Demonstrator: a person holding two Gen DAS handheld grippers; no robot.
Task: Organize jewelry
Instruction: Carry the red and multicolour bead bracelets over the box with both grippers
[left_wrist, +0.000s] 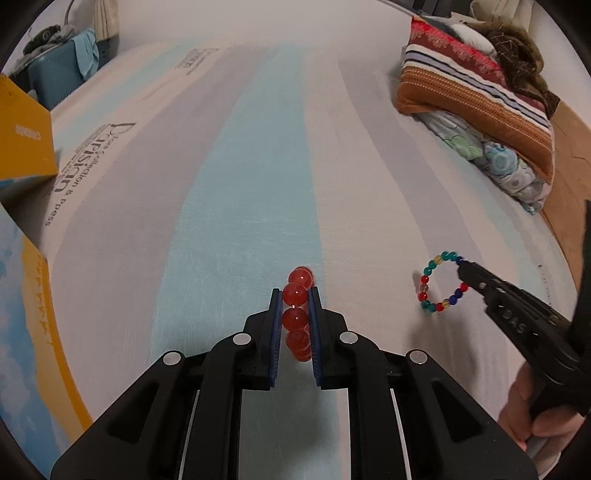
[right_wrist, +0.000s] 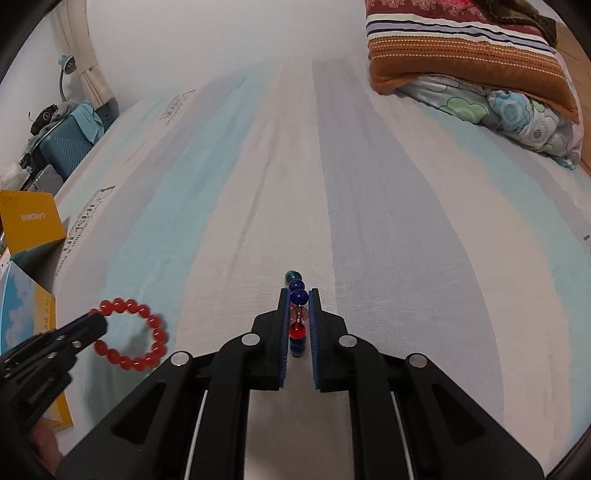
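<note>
The pale blue-and-grey striped bed sheet (right_wrist: 369, 192) fills both views; the yellow cardboard box (right_wrist: 29, 221) waits mid left, probably for the jewelry; the left claw (left_wrist: 295, 295) pinches the red glass-bead bracelet (right_wrist: 133, 339) edge-on at lower centre, lifted for carrying; the right claw (right_wrist: 299, 295) likewise clamps the multicoloured bead bracelet (left_wrist: 441, 282).

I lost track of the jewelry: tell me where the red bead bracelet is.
The red bead bracelet is clamped in the left gripper, above the striped bedsheet, left of the multicolored bracelet in the right gripper.

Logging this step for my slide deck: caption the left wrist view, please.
Left gripper shut on a red glass-bead bracelet over the striped bedsheet; right gripper holds a multicoloured bead bracelet.
</note>
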